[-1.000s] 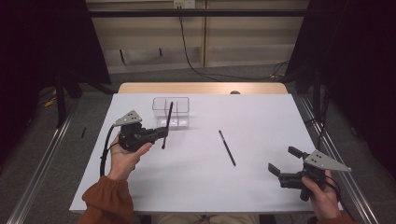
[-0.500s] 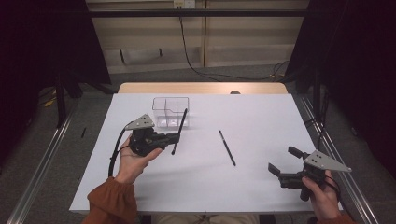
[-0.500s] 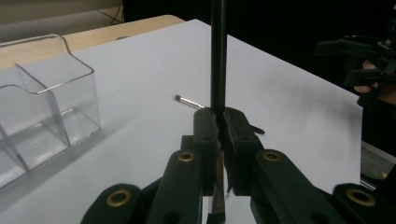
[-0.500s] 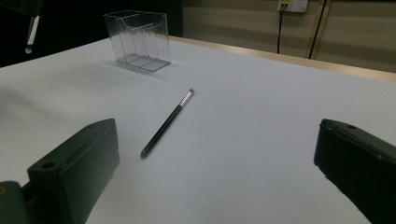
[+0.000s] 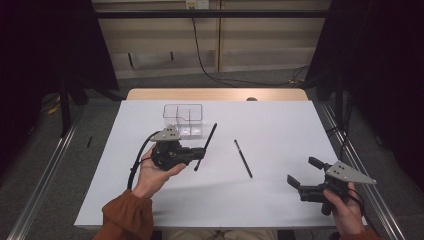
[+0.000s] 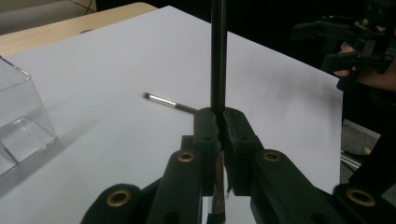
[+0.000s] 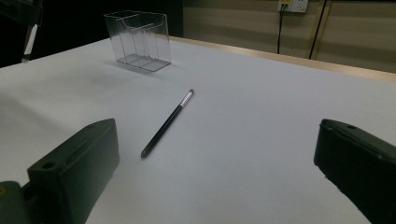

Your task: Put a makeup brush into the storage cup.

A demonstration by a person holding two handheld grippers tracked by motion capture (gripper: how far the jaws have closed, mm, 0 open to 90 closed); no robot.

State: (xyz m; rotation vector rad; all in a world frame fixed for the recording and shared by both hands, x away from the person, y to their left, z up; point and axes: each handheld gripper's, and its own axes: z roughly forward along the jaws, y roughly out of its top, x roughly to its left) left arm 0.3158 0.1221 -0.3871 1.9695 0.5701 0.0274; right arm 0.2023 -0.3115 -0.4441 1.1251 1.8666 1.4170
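Note:
My left gripper (image 5: 201,153) is shut on a slim black stick (image 5: 209,140) and holds it above the white table (image 5: 280,125), just right of a clear compartment box (image 5: 183,117). In the left gripper view the jaws (image 6: 218,128) pinch that stick (image 6: 218,56), which runs straight up out of the picture. A second black stick with a silver band (image 5: 243,159) lies flat mid-table, also seen in the gripper views (image 6: 168,101) (image 7: 168,122). My right gripper (image 5: 301,171) stands open near the front right corner, nothing between its jaws (image 7: 217,140).
The clear box (image 7: 140,39) is at the back left of the table and looks to hold nothing. A tan wooden strip (image 5: 215,94) borders the far edge. Metal rails run along both sides of the table, and dark curtains hang beyond them.
My left gripper has carried the held stick to the right, from in front of the box's left side to just past its right side. The right gripper has stayed put.

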